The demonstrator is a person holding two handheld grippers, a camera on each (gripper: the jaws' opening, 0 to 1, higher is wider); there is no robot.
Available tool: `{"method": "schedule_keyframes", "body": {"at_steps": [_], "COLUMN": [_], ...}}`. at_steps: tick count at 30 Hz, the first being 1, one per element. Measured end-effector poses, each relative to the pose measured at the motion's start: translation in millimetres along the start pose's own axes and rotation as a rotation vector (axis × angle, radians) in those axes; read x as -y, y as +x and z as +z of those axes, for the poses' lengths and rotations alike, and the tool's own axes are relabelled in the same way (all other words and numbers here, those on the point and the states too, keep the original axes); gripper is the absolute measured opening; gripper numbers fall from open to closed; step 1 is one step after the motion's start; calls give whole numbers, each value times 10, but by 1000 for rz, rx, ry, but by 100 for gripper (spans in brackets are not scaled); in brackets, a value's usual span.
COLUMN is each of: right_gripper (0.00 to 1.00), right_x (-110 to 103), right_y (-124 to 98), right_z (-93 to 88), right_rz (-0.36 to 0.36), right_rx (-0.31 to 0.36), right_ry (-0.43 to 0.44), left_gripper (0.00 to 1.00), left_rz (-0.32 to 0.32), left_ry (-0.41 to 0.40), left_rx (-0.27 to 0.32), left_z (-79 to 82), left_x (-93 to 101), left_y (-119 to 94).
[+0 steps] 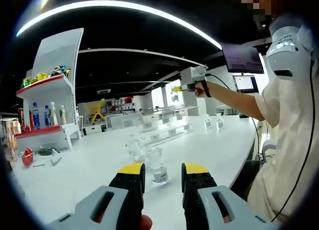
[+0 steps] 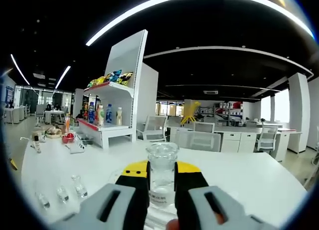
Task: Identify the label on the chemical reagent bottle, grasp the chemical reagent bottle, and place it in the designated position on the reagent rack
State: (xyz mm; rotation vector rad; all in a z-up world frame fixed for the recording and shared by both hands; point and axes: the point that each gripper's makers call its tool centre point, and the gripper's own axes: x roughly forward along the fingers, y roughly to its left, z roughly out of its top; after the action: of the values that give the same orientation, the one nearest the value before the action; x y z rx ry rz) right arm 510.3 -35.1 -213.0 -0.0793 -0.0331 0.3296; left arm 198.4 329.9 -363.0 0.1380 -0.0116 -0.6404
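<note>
In the right gripper view the right tool is closed on a clear glass reagent bottle, which stands upright between the two yellow-tipped jaws; its round mouth rises above the jaw tips and a white label shows low on its body between them. Whether the bottle rests on the white counter or is lifted off it cannot be told. To the left on the counter stand a few small vials, and further back a white display shelf carries coloured drink bottles and snack packs. In the left gripper view the left tool holds nothing, its jaws set a narrow gap apart above the counter. Just beyond its tips stands a second glass bottle with white powder at the bottom, apart from both jaws, with more clear glassware near behind it. The right tool appears there raised in the person's outstretched hand.
</note>
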Motion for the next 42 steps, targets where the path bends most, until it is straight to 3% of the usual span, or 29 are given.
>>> {"method": "schedule_keyframes", "body": {"at_steps": [25, 42], "right_gripper": [18, 18], "right_x": [-66, -58], "right_y": [294, 504], "right_z": [38, -43], "right_rz": [-9, -10], "right_rx": [9, 22], "right_ry": [-8, 9], "left_gripper": [30, 30], "left_rz": [-6, 20], "left_ry": [7, 8], "left_rx": [4, -9], "left_z": [0, -26], "left_x": [2, -80], "left_y": [35, -1]}}
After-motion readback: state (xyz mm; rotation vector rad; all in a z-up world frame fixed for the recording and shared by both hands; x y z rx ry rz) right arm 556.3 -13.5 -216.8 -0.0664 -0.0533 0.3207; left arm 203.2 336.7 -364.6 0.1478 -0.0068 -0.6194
